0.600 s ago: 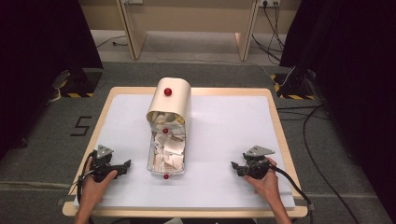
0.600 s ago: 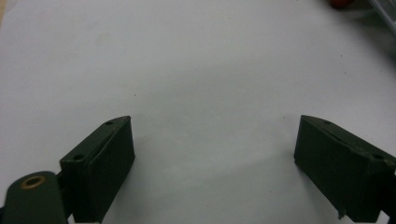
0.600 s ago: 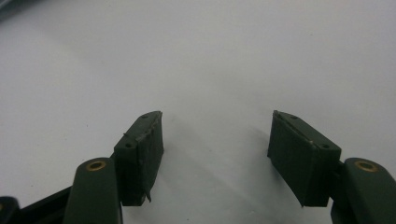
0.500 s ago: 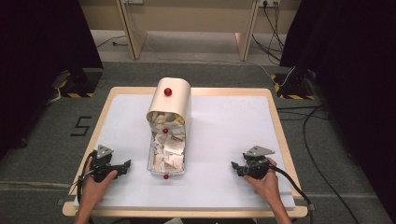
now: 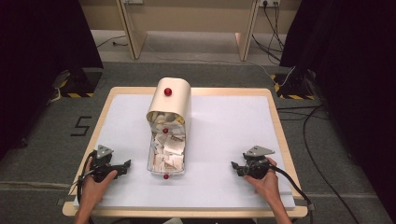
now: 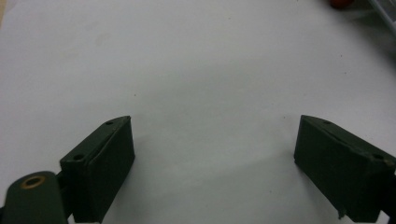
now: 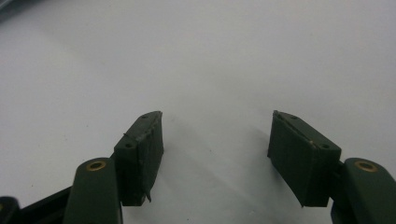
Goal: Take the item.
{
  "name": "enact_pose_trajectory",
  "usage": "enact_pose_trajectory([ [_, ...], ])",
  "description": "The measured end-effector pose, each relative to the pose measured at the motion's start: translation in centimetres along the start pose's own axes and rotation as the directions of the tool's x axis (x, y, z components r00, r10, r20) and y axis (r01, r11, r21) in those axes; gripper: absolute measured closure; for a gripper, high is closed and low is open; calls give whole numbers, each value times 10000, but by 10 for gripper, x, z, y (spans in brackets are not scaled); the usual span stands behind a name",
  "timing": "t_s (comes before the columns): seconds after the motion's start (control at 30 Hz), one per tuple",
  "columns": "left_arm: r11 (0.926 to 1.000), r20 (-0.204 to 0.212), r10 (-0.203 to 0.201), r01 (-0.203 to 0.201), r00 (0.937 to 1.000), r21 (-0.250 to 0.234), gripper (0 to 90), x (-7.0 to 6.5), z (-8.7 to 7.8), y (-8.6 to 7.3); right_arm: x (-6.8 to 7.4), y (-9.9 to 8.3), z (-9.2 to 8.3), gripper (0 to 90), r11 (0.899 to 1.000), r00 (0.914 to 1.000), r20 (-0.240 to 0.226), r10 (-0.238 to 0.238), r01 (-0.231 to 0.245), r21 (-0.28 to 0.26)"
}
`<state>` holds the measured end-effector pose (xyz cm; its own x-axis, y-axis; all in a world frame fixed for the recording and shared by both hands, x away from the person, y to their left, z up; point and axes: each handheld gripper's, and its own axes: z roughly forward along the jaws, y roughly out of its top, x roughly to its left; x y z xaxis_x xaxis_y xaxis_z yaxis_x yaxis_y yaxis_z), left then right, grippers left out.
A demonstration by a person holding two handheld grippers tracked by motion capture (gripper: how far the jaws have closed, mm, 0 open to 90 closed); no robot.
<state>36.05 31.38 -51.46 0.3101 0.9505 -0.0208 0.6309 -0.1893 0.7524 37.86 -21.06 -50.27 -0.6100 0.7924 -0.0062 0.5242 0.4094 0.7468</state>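
Note:
A beige round-topped box (image 5: 169,105) with a red knob (image 5: 167,92) stands in the middle of the white mat (image 5: 224,126). A clear drawer (image 5: 152,158) full of paper scraps (image 5: 168,148) sticks out of it toward me, with a small red knob (image 5: 166,176) on its front. My left gripper (image 5: 127,165) rests on the mat left of the drawer, jaws pointing at it. In its own view the left gripper (image 6: 215,135) is open over bare mat. My right gripper (image 5: 233,167) rests at the right, well apart from the drawer. Its own view shows the right gripper (image 7: 217,126) open with nothing between the jaws.
The wooden table edge (image 5: 187,213) frames the mat. Cables (image 5: 294,186) trail from the grippers off the front corners. Beyond the table are a grey floor, dark curtains and wooden furniture legs (image 5: 133,32).

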Motion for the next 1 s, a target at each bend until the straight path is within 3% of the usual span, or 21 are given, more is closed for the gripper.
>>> enact_pose_trajectory([
  [0.23, 10000, 1, 13, -13, 10000, 11, 113, 0, 0, 0, 1, 3, 0, 356, 9999, 10000, 63, 76, -77, 140],
  [0.47, 10000, 2, 0, 0, 10000, -2, 113, 0, 0, 0, -2, 9, -12, 376, 9980, 9988, 214, 448, -438, -465],
  [0.53, 10000, 2, 0, 0, 10000, 2, 113, 0, 0, 0, 1, 14, -17, 386, 9972, 9992, 282, 289, -268, -701],
  [0.7, 10000, 2, -2, 2, 10000, -3, 113, 0, 0, 0, 8, 23, -25, 382, 9945, 9999, 55, 115, -109, -1045],
  [0.73, 10000, 1, -2, 2, 10000, -3, 113, 0, 0, 0, 11, 26, -28, 381, 9912, 9995, -206, 230, -255, -1300],
  [1.0, 10000, 5, -1, 1, 10000, 3, 113, 0, 0, 0, 27, 39, -32, 386, 9873, 9979, -635, -90, -12, -1586],
])
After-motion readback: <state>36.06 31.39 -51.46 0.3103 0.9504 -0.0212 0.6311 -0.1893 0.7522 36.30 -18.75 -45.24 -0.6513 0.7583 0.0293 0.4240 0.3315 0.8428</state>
